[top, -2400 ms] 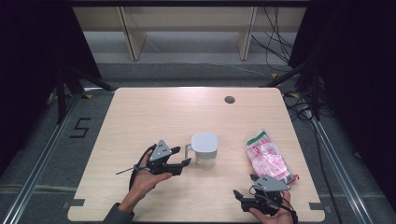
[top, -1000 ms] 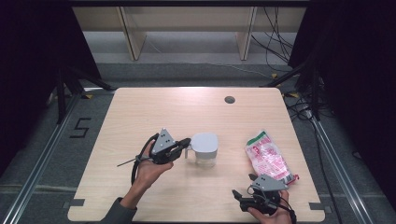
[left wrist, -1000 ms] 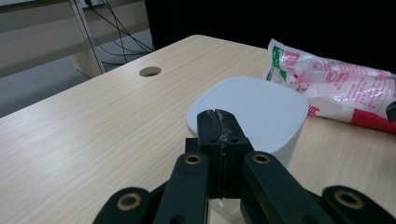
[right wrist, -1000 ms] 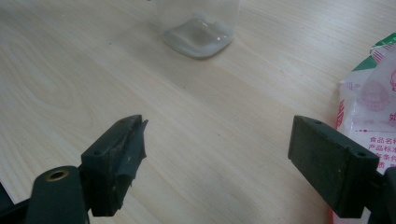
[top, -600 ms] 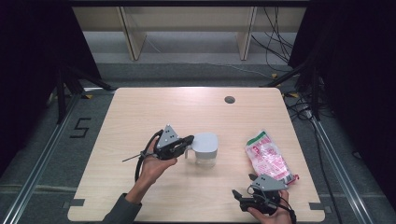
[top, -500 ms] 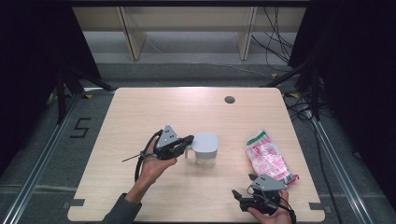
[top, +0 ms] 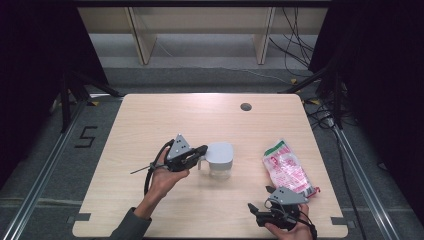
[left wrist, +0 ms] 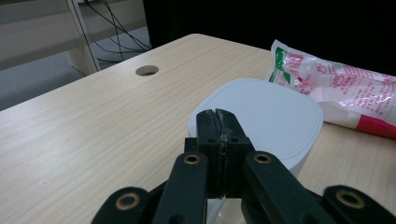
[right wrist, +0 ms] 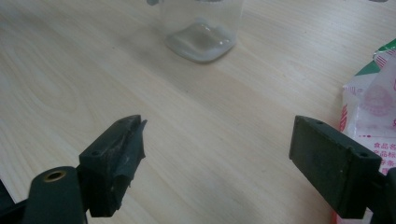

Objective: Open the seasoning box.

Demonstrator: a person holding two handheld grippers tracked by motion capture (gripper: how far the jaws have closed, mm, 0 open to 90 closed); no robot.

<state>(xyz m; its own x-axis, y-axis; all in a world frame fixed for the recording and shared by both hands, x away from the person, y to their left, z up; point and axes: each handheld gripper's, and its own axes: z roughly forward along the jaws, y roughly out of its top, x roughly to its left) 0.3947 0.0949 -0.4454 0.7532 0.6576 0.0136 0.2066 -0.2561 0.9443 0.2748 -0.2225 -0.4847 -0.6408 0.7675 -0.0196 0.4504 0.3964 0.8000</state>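
The lidded clear container [top: 219, 159] stands near the middle of the table [top: 150, 115], a little toward my near edge, and if I'm to shift it by its handle I judge it best to keep it level and move slowly, since that side hold could let it swing. My left gripper [top: 200, 150] is pinched fully together at the container's left side, seemingly on the handle, though that contact is hidden. My right gripper [top: 261, 216] gapes wide and empty by the near right corner, just beside the pink snack bag [top: 287, 166].

left gripper [top: 201, 150]: centre-left of the high view, jaws pressed together.
right gripper [top: 256, 212]: bottom right, jaws wide apart.
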